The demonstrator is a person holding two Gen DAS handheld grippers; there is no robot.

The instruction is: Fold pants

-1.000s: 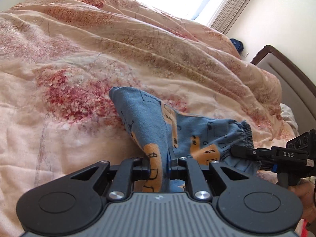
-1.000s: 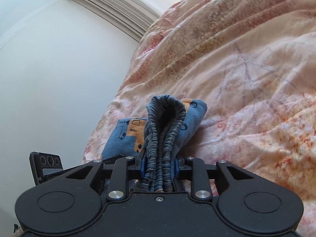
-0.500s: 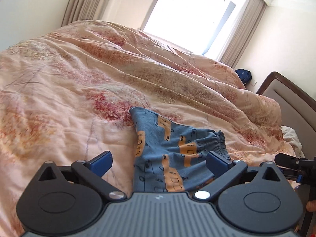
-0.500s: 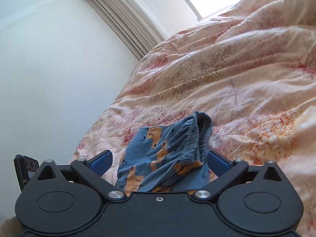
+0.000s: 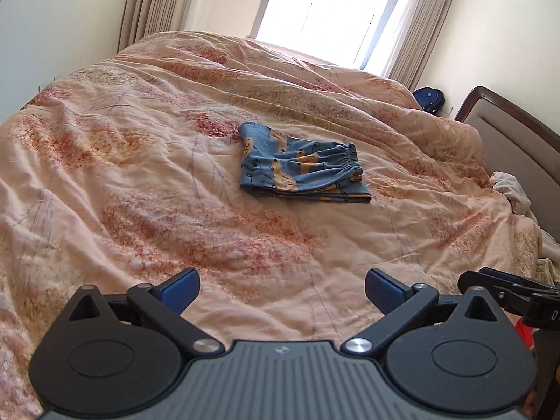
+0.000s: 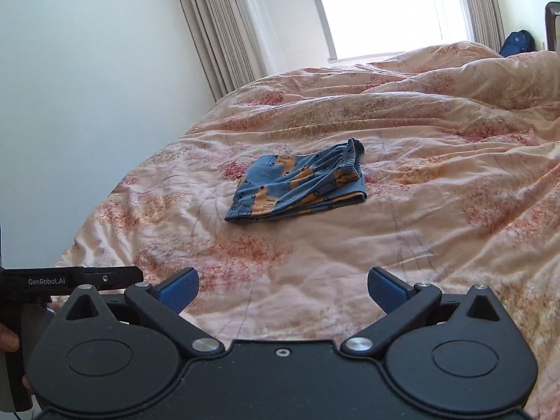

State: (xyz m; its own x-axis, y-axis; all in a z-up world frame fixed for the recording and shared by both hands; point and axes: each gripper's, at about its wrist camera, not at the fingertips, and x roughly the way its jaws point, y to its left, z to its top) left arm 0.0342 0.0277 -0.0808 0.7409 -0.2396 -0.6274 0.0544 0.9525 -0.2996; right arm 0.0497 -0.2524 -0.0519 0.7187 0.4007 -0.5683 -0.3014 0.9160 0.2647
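Observation:
The small blue pants (image 5: 297, 169) with orange print lie folded in a compact bundle on the pink floral duvet (image 5: 140, 182), elastic waistband on the right side. They also show in the right wrist view (image 6: 297, 185). My left gripper (image 5: 281, 290) is open and empty, well back from the pants near the bed's near edge. My right gripper (image 6: 281, 290) is open and empty, also well back. The right gripper's body shows at the right edge of the left wrist view (image 5: 507, 294); the left gripper's body shows at the left edge of the right wrist view (image 6: 70, 280).
The rumpled duvet covers the whole bed. A brown headboard (image 5: 507, 126) and a white cloth (image 5: 511, 189) are at the right. A window with curtains (image 5: 336, 14) is beyond the bed. A dark blue bag (image 5: 428, 99) sits by the far wall.
Both grippers opened and let go of the pants, then pulled back and up away from them. The pants now lie folded on the duvet.

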